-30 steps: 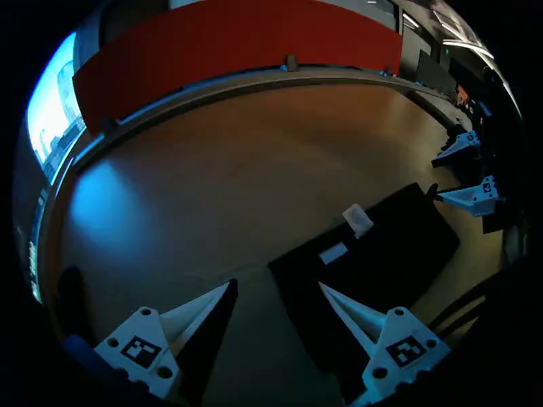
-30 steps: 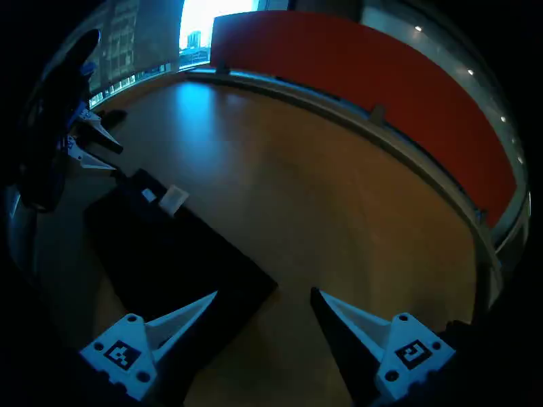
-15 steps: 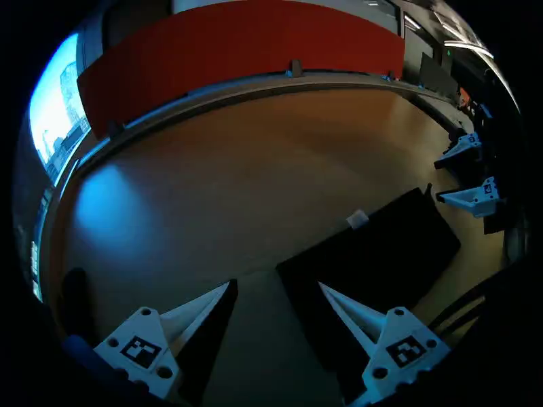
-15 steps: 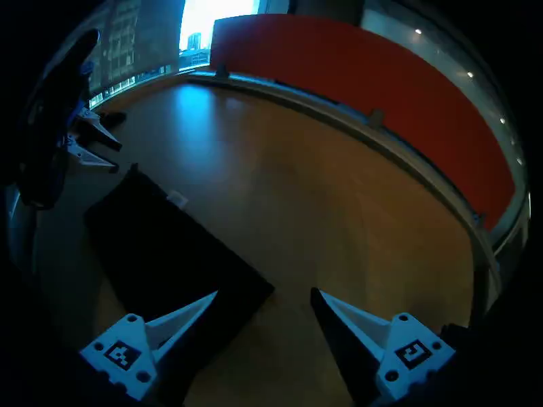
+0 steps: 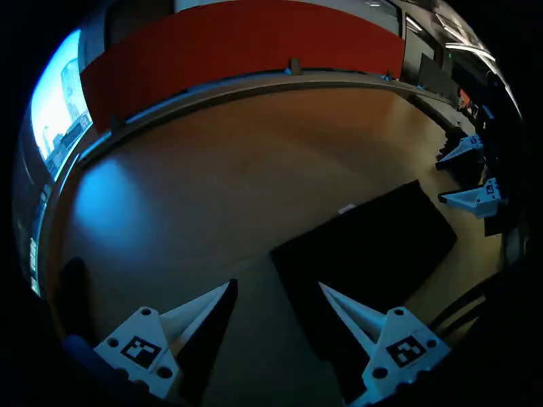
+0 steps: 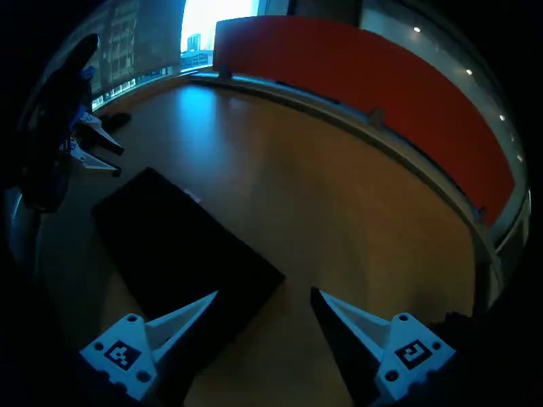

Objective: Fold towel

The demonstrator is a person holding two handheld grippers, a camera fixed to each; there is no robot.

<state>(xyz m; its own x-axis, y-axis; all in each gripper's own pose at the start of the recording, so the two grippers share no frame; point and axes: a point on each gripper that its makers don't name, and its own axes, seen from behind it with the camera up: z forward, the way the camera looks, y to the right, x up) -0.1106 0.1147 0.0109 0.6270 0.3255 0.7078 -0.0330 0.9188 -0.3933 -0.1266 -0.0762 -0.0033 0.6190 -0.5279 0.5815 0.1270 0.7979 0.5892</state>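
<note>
We see dark towel (image 5: 366,244) lying flat on wooden surface (image 5: 224,169), folded into rectangle. Left gripper (image 5: 277,283) at towel's near corner, fingers spread wide, nothing between them. Right gripper (image 6: 264,292) at towel's other end, fingers likewise wide, empty. We note small pale tag (image 5: 347,208) at towel's far edge. Red panel (image 5: 237,41) runs behind surface.
</note>
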